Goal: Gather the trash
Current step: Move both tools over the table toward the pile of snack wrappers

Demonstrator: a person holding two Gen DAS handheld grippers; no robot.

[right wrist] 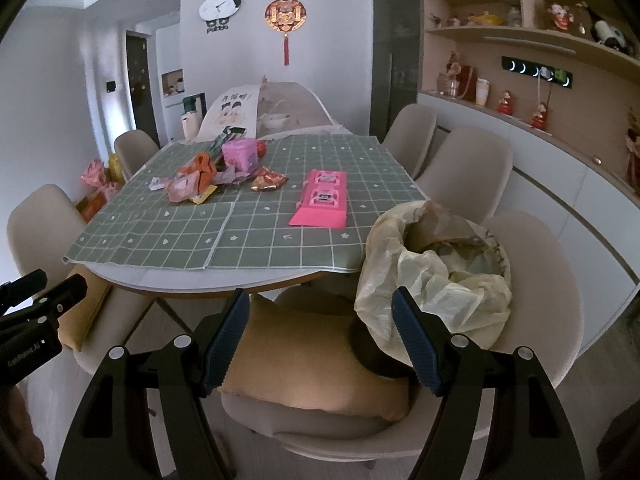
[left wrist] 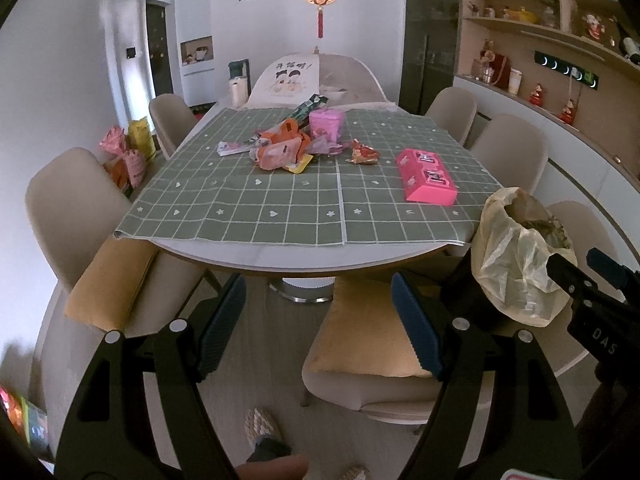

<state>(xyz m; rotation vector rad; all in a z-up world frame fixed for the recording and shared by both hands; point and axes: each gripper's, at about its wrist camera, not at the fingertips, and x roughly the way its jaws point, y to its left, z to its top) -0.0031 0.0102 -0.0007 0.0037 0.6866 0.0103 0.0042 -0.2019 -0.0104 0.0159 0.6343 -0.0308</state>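
Wrappers of orange, pink and red crumpled plastic [left wrist: 286, 146] are seen heaped on the green checked cloth of the bench [left wrist: 248, 208], well ahead of the left claw [left wrist: 318, 328], whose blue pads are held wide apart with nothing between them. A pale yellow plastic trash bag [left wrist: 516, 256] is seen off to its right.

From the right wrist, the right claw [right wrist: 320, 338] is likewise spread and empty; the bag [right wrist: 432, 272] lies just ahead, touching its right pad, and the wrappers [right wrist: 200, 180] are seen far ahead to the left.

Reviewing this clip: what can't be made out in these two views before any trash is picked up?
- Trash bag contents: both views, crumpled plastic hides them.
- Bin under the bag: right wrist view, covered by bag and the right gripper.
- Wrapper pile: items overlap, print too small.
- Left gripper: open, empty.
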